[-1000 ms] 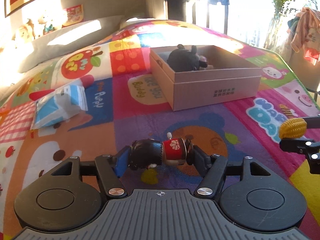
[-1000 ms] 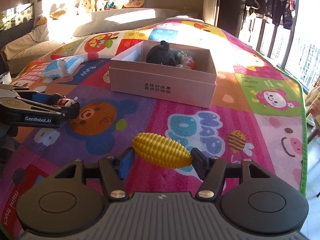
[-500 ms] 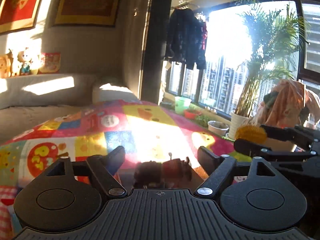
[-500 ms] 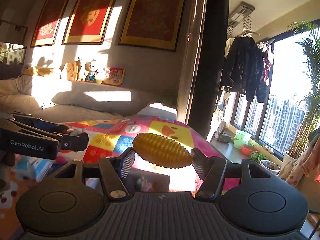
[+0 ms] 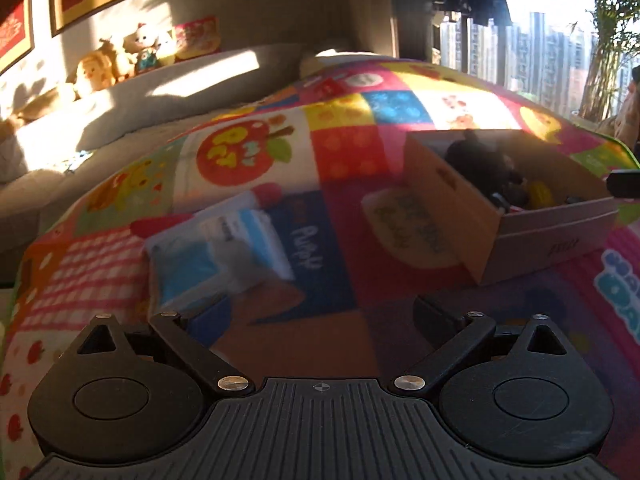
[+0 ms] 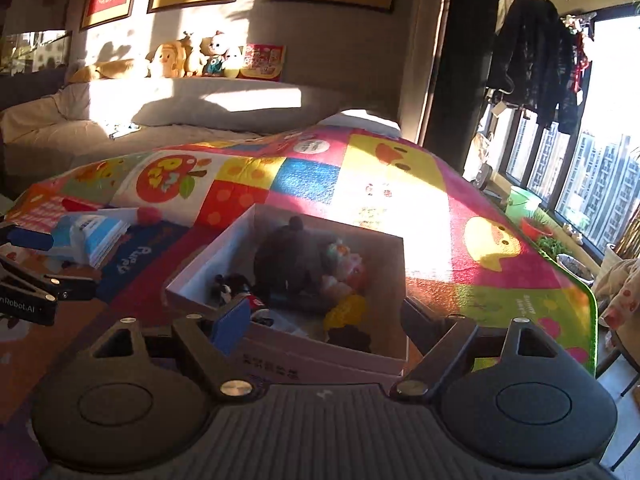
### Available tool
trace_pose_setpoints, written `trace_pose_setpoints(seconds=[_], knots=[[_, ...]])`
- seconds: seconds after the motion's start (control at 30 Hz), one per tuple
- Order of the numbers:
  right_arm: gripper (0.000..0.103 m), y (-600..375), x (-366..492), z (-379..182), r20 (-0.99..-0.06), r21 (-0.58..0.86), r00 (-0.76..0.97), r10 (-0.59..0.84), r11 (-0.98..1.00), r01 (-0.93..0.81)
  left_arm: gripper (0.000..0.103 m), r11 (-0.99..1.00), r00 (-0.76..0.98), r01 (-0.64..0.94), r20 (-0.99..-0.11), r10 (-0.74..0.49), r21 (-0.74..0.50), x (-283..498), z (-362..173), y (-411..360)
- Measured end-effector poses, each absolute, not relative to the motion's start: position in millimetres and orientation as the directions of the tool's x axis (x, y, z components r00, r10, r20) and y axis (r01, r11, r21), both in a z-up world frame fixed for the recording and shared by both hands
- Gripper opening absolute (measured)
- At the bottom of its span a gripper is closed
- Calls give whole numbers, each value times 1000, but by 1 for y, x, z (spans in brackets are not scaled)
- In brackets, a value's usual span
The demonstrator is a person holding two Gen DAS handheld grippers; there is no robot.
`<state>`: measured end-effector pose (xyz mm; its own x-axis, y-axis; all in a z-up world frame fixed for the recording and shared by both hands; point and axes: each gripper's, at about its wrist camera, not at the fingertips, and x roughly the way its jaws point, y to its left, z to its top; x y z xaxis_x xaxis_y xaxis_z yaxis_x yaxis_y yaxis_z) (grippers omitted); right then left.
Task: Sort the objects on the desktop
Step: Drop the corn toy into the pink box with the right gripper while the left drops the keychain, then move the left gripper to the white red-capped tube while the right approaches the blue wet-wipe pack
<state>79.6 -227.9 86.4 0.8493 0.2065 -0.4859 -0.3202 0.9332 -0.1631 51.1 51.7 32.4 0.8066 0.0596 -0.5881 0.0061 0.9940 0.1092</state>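
Note:
The cardboard box (image 6: 288, 354) lies on the colourful play mat (image 6: 400, 200). In it are a black plush (image 6: 288, 264), a pink toy (image 6: 346, 266), the yellow corn (image 6: 344, 312) and the small black and red figure (image 6: 234, 290). My right gripper (image 6: 326, 316) hovers over the box's near edge, its jaws opening, and nothing is held. My left gripper (image 5: 322, 312) is left of the box (image 5: 552, 240), its jaws opening wide over bare mat. A blue and white tissue pack (image 5: 220, 256) lies just beyond the left gripper's left finger.
A grey sofa (image 6: 180, 108) with plush toys (image 6: 172, 58) lines the wall behind the mat. Right of the mat's edge are windows, hanging clothes (image 6: 532, 52) and plant pots (image 6: 524, 200). The left gripper (image 6: 28, 280) shows at the right wrist view's left edge.
Both grippers have opened and are empty: the figure and the corn now lie in the box. The left gripper has swung left, facing the tissue pack.

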Motion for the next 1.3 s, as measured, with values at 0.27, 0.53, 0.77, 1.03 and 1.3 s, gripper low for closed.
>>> trace_pose_setpoints(seconds=[0.27,0.53,0.77,1.03,1.3], knots=[[97,-159,89,119,-510,-61,767,389,874,-483,102,977,763,-212,-621,181,24,38,14,118],[86,-42,175,114,-626,72,624,468,831,-552,102,965,780,-233,-616,109,-125,33,8,138],[35,70,250,65,-704,-16,609,366,849,-529,102,953,794,-243,-601,89,-179,31,6,144],[35,128,304,18,-819,-48,488,303,810,-584,102,945,805,-245,-589,73,-218,29,6,150],[36,82,240,20,-860,31,359,363,739,-673,103,965,830,-160,-557,18,-208,15,12,140]])
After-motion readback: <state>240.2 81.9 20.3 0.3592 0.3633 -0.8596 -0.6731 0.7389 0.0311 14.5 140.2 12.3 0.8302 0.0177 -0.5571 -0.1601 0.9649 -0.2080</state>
